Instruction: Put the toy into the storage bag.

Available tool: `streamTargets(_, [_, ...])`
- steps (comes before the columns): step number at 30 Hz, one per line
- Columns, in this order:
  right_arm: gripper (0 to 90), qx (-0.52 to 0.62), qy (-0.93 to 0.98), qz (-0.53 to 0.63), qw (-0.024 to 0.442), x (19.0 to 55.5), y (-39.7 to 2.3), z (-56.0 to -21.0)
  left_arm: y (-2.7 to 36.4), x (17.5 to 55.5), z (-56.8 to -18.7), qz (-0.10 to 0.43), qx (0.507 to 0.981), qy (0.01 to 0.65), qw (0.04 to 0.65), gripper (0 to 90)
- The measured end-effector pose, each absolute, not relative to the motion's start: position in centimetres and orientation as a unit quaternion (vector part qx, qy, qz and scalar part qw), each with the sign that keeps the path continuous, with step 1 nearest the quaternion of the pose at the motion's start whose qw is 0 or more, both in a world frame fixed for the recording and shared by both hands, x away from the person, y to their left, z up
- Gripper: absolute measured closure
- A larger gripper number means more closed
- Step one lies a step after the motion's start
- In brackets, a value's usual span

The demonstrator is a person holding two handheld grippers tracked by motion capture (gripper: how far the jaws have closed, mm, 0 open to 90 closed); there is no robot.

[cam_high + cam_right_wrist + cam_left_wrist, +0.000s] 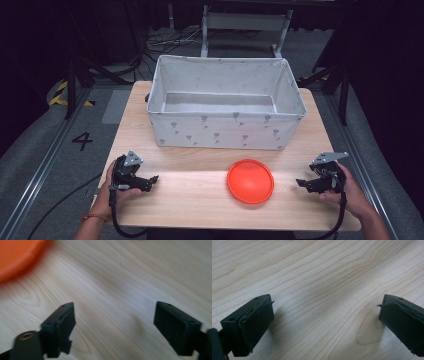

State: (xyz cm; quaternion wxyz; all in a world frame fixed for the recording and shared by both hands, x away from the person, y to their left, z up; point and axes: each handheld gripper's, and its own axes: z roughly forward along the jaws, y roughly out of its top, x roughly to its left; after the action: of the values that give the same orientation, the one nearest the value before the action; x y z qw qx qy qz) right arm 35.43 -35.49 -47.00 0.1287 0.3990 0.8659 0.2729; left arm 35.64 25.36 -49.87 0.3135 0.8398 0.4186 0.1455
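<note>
An orange round disc (250,180) lies flat on the wooden table (200,200), in front of a grey fabric box (226,102). My left gripper (154,179) rests low over the table's left front, well left of the disc, and it is open with bare wood between its jaws (325,312). To the right of the disc, my right gripper (300,183) points toward it and stands open a short way off. In the right gripper view the disc (17,257) shows blurred at the upper left, beyond the spread jaws (115,317).
The fabric box is open-topped and spans the back half of the table. Bare wood lies between the box and the front edge. Black frame legs and cables stand on the floor behind and beside the table.
</note>
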Motion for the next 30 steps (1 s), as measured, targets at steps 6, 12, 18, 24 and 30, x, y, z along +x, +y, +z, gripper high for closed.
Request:
streamTargets(6, [21.9, 0.366, 0.863, 0.330, 0.110, 36.3, -32.7, -45.6, 25.4, 35.6, -49.9, 0.145, 0.840, 0.419, 0.314, 0.1])
streamTargets(12, [22.0, 0.325, 0.881, 0.332, 0.089, 37.4, -29.1, -45.7, 25.4, 35.7, -49.9, 0.145, 0.840, 0.418, 0.314, 0.1])
streamTargets(18, [21.5, 0.307, 0.883, 0.352, 0.036, 39.9, -26.5, -46.6, 25.4, 35.7, -49.9, 0.146, 0.840, 0.418, 0.314, 0.1])
streamTargets(24, [20.7, 0.304, 0.885, 0.351, 0.025, 40.6, -24.7, -47.8, 25.3, 35.7, -49.9, 0.145, 0.840, 0.418, 0.314, 0.1])
streamTargets(30, [19.9, 0.301, 0.890, 0.340, 0.028, 40.5, -24.3, -48.7, 25.3, 35.7, -49.9, 0.144, 0.839, 0.421, 0.314, 0.1])
